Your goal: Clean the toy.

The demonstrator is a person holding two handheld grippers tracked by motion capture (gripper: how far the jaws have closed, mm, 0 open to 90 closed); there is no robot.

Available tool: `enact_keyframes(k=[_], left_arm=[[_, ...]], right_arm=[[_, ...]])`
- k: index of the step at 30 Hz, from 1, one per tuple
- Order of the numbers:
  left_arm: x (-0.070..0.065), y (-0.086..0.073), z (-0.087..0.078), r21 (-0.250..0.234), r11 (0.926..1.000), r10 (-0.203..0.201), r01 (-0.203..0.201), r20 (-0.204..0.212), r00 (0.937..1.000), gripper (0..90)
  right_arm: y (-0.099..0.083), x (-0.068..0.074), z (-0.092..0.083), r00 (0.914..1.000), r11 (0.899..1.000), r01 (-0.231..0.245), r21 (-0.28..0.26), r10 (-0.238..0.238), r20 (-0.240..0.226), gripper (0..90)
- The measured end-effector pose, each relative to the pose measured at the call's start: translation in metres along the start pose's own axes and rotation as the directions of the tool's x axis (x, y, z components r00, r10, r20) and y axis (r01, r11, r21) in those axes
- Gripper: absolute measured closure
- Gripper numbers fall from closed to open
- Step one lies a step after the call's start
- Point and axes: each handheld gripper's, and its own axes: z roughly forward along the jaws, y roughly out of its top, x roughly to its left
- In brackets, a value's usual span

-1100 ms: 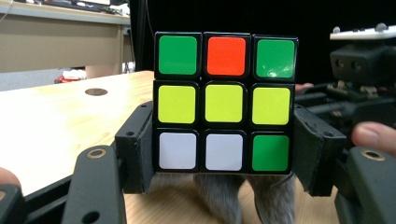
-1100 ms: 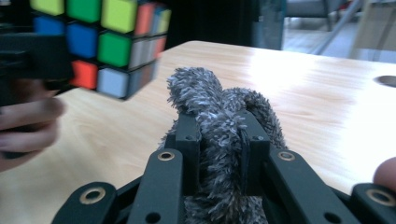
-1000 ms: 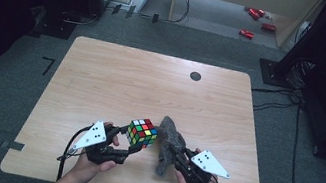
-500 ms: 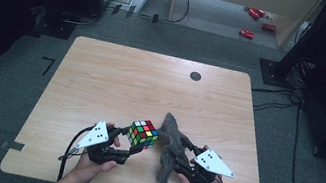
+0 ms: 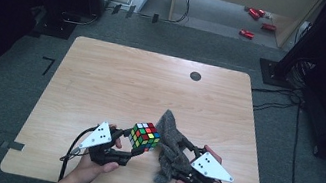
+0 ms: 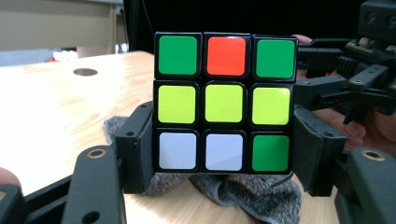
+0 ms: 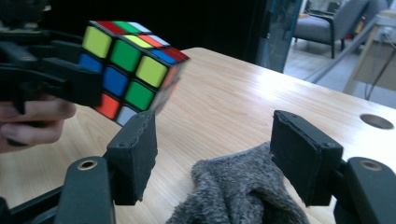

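A: Two things sit at the near edge of the wooden table [image 5: 102,81]: a Rubik's cube [image 5: 145,136] and a grey cloth [image 5: 172,150]. Where is the cube exactly?

B: Lifted just left of the cloth, clamped by the left gripper [image 6: 224,154]. Its black padded jaws press the cube's two side faces. The facing side shows glossy square stickers in a black grid: green, red, green on top, a yellow row, then white, white, green.

A: And the cloth?

B: A fuzzy, knit-looking rag, crumpled into a soft ridge on the pale wood grain, reaching under the cube.

A: The right gripper [image 7: 215,154]?

B: Its jaws have just been opening and now stand apart. The cloth lies heaped between the flat, foam-faced pads without being pinched.

A: Anything else near the cloth?

B: A round dark hole [image 5: 195,76] in the tabletop, well beyond it.
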Motion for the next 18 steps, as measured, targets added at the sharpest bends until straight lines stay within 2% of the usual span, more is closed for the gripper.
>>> enact_keyframes(k=[6, 18], left_arm=[[-0.0006, 0.0007, 0.0001, 0.010, 0.9999, -0.002, 0.002, 0.005, 1.0000, 35.3], [-0.0014, 0.0017, 0.0009, 0.029, 0.9996, -0.006, 0.006, 0.006, 1.0000, 35.3]], right_arm=[[-0.0033, 0.0040, 0.0037, 0.9980, 0.998, 0.062, 0.019, -0.063, 0.010, 31.4], [-0.0080, 0.0084, 0.0091, 0.9925, 0.992, 0.120, 0.031, -0.121, 0.018, 37.7]])
